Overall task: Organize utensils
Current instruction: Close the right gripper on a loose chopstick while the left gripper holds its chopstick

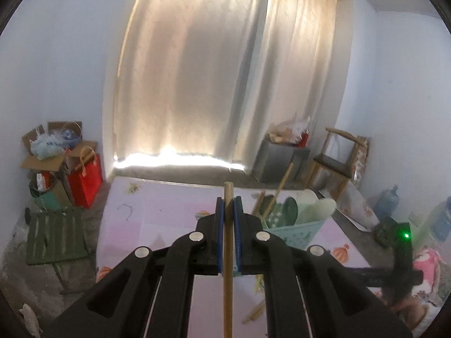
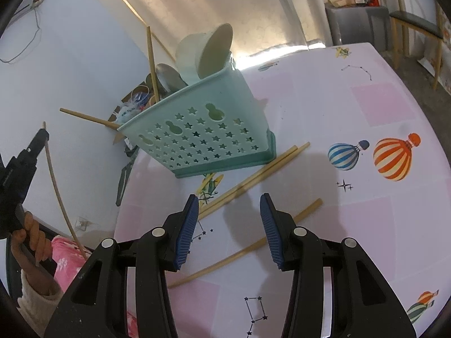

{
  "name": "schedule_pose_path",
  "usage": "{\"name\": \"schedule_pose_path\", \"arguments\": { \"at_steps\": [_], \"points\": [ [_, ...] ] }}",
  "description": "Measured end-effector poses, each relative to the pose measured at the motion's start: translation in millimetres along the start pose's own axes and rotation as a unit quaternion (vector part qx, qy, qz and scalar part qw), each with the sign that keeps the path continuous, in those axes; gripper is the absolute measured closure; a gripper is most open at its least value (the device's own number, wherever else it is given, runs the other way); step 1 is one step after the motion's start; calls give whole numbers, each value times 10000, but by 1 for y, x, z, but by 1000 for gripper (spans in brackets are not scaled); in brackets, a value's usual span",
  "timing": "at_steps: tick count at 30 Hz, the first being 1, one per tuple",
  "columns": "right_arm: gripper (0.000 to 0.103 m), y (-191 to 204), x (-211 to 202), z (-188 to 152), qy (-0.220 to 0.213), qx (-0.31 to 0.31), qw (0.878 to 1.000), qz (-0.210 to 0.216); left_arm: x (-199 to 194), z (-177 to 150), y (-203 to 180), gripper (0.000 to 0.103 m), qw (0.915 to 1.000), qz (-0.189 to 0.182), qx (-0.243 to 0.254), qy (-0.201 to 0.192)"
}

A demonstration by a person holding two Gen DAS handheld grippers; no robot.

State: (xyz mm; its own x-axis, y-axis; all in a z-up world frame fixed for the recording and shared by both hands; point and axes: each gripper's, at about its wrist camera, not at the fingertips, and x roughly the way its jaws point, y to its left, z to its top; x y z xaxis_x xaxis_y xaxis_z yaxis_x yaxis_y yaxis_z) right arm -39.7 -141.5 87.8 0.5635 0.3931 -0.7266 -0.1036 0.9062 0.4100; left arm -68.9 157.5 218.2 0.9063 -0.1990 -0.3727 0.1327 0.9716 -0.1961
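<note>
Above the pink balloon-print tablecloth (image 2: 324,107), the left gripper (image 1: 229,205) clamps one thin wooden chopstick (image 1: 227,276) between its blue pads.
Three more wooden chopsticks (image 2: 251,180) lie on the cloth beside the mint-green star-punched plastic utensil basket (image 2: 203,138); the right gripper (image 2: 229,231) hovers over them, jaws apart and holding nothing.
</note>
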Motion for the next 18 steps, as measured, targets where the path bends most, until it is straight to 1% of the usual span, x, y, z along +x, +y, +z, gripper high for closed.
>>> {"name": "schedule_pose_path", "arguments": {
  "at_steps": [2, 4, 6, 7, 8, 12, 13, 16, 18],
  "points": [
    [59, -1, 2, -2, 20, 5, 10000, -28, 2, -7, 1, 97, 9998, 93, 72, -169],
    [59, -1, 4, -4, 63, 11, 10000, -52, 11, -12, 2, 97, 9995, 227, 87, -222],
    [59, -2, 9, -6, 151, -9, 9998, -94, 22, -17, 3, 97, 9991, 362, -31, -239],
    [59, -3, 11, -8, 197, -29, 9997, -146, 24, -18, 4, 97, 9981, 496, -101, -352],
    [59, -4, 13, -10, 231, -33, 9995, -220, 21, -18, 6, 97, 9964, 655, -94, -529],
    [59, -16, 17, -18, 284, 230, 9991, -208, 20, -26, 3, 97, 9905, 986, -16, -955],
    [59, -19, 18, -20, 305, 299, 9988, -233, 19, -31, 2, 97, 9890, 1053, 24, -1039],
    [59, -24, 21, -24, 347, 366, 9983, -288, 10, -55, -7, 97, 9801, 1375, 284, -1404],
    [59, -27, 21, -25, 341, 386, 9982, -311, 1, -67, -14, 96, 9754, 1393, 469, -1642]
  ]
}}
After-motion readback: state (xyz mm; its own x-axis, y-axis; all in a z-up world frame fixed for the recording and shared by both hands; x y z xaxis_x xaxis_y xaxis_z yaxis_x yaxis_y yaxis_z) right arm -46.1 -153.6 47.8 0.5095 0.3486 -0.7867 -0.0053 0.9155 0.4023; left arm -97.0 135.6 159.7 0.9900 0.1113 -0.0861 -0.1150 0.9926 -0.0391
